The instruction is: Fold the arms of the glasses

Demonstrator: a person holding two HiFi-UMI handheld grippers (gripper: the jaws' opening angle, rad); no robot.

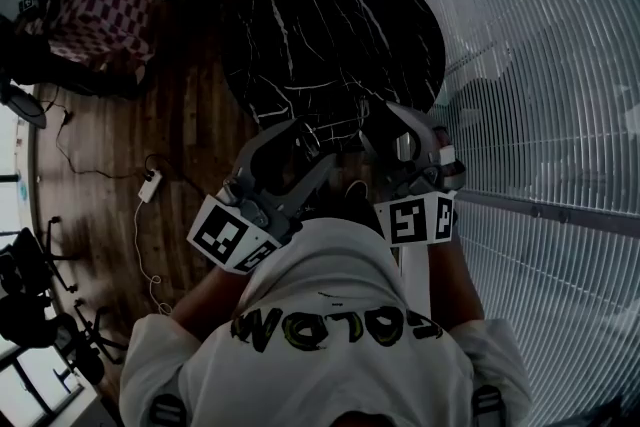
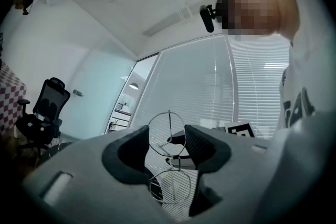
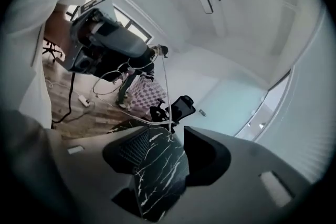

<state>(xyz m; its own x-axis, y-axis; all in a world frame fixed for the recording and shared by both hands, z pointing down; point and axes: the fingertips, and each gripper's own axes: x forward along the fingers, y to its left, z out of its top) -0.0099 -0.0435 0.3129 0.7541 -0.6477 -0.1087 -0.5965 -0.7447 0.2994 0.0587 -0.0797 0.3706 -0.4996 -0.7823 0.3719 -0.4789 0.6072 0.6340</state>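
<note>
Over a round black marble table (image 1: 330, 25) veined in white, both tools were seen in the head view, held by a person in a white shirt (image 1: 340, 260) printed with yellow letters. The left gripper (image 1: 315, 147) and the right gripper (image 1: 392, 120) were pointed away from the body, close side by side above the table's near edge. The task's thing could hardly be made out there. A brown wooden floor (image 1: 190, 115) with a white power strip (image 1: 150, 185) was shown left of the table, and white slatted blinds (image 1: 540, 65) to its right.

From the left gripper view, the thin, round-rimmed wire glasses (image 2: 177, 161) were shown in the air before the blinds, with that gripper's jaws closed on the frame at the upper rim. The two rims were stacked one above the other, so the long axis was set upright in that view, crosswise to the jaws, and the lenses were faced toward the camera. A black office chair (image 2: 44, 113) was seen far left.

From the right gripper view, its jaws were parted, and only the marble table was seen between them. One straight wire arm was run from the left gripper down to just above the right jaw tips; contact could not be told.
</note>
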